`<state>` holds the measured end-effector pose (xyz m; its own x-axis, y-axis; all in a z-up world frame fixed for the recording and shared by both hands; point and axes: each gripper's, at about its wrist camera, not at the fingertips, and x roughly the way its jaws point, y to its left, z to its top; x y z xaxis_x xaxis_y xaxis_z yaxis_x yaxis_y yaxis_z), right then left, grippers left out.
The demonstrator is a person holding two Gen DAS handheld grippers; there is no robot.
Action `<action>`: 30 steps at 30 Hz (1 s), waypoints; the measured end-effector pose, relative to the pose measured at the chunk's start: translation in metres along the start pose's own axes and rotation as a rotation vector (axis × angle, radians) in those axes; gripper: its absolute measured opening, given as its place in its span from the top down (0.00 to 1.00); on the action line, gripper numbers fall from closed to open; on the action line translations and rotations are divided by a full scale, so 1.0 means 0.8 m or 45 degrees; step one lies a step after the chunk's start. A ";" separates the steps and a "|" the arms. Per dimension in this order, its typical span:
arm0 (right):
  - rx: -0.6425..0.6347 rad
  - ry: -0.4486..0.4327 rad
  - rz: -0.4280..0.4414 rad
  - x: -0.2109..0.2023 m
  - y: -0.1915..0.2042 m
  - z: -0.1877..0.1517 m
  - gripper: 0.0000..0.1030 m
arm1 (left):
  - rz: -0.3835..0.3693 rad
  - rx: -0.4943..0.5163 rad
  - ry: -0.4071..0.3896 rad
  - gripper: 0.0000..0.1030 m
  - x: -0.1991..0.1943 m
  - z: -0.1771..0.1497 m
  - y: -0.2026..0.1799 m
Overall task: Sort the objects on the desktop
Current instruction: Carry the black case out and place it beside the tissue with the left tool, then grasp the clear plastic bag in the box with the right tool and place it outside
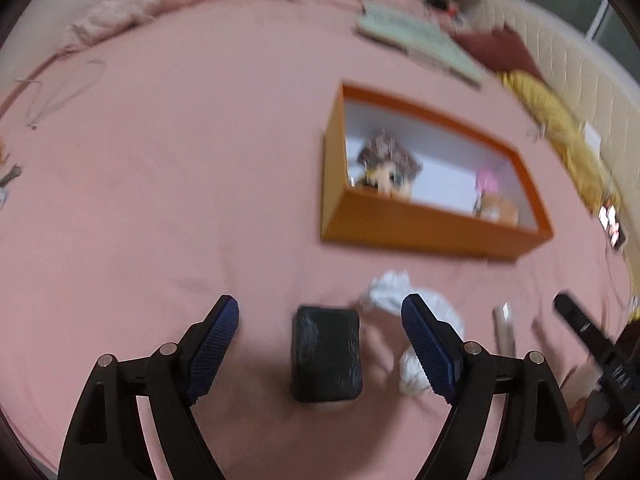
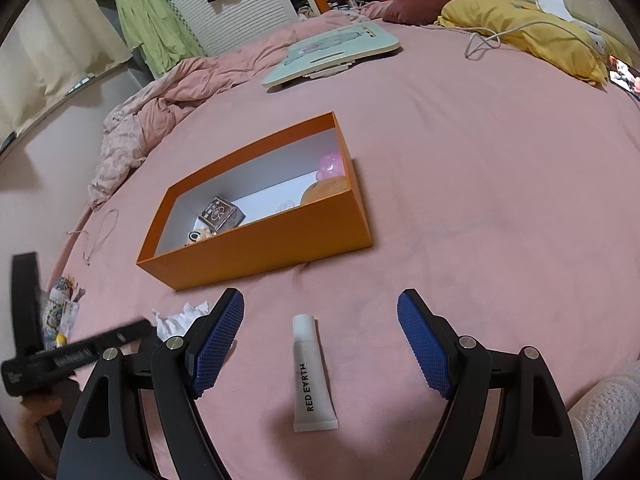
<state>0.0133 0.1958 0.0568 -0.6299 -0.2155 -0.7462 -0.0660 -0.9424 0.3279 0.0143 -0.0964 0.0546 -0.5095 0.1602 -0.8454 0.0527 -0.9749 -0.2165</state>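
Observation:
An open orange box [image 2: 276,242] [image 1: 404,228] lies on the pink sheet with a small patterned box [image 2: 222,214], a toy figure [image 1: 390,168], a pink item [image 2: 331,164] and an orange plush inside. My left gripper [image 1: 320,314] is open and empty, its fingers on either side of a black rectangular case [image 1: 326,354] lying on the sheet. My right gripper [image 2: 320,312] is open and empty, straddling a white RED EARTH tube [image 2: 311,372]. Crumpled white tissue [image 1: 416,320] [image 2: 182,316] lies between the two.
A mint lap tray [image 2: 336,50] lies beyond the box, with a yellow pillow [image 2: 528,28], a cable and a lit phone [image 2: 626,76] at far right. A rumpled pink duvet [image 2: 160,112] is at far left. A string loop [image 2: 100,236] and small clutter [image 2: 64,312] lie left.

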 end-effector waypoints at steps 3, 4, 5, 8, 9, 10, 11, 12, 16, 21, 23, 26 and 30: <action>-0.033 0.005 -0.013 0.002 0.005 -0.001 0.23 | -0.053 0.014 -0.039 0.18 -0.006 0.002 -0.005; -0.044 0.006 -0.017 0.003 0.006 -0.001 0.23 | -0.068 0.023 -0.059 0.18 -0.007 0.003 -0.008; -0.054 0.008 -0.020 0.003 0.007 -0.002 0.23 | -0.083 0.032 -0.078 0.18 -0.009 0.005 -0.011; -0.089 0.010 -0.032 0.004 0.012 -0.003 0.23 | -0.142 0.042 -0.104 0.18 0.000 0.006 -0.029; -0.101 0.011 -0.034 0.003 0.013 -0.003 0.23 | -0.141 0.041 -0.107 0.18 0.003 0.007 -0.033; -0.108 0.013 -0.034 0.003 0.014 -0.004 0.23 | -0.136 0.038 -0.109 0.18 0.002 0.008 -0.035; -0.115 0.015 -0.031 0.003 0.015 -0.004 0.23 | -0.133 0.024 -0.118 0.18 0.002 0.008 -0.036; -0.123 0.021 -0.022 0.002 0.016 -0.004 0.23 | -0.129 0.009 -0.129 0.18 0.001 0.009 -0.038; -0.165 0.052 0.044 -0.004 0.025 0.005 0.25 | -0.169 -0.082 -0.169 0.18 0.000 0.013 -0.028; -0.208 0.058 0.113 -0.018 0.049 0.062 0.36 | -0.242 -0.142 -0.179 0.18 0.003 0.015 -0.022; -0.203 0.144 0.098 -0.005 0.063 0.111 0.36 | -0.265 -0.154 -0.173 0.18 0.005 0.015 -0.022; -0.224 0.412 0.021 0.050 0.082 0.151 0.36 | -0.300 -0.174 -0.172 0.18 0.006 0.016 -0.020; -0.222 0.766 -0.101 0.134 0.091 0.172 0.57 | -0.353 -0.242 -0.166 0.18 0.009 0.017 -0.011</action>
<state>-0.1658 0.1389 0.0804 -0.0794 -0.2013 -0.9763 0.0647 -0.9784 0.1964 -0.0018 -0.0889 0.0573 -0.6316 0.3813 -0.6751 0.0497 -0.8490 -0.5261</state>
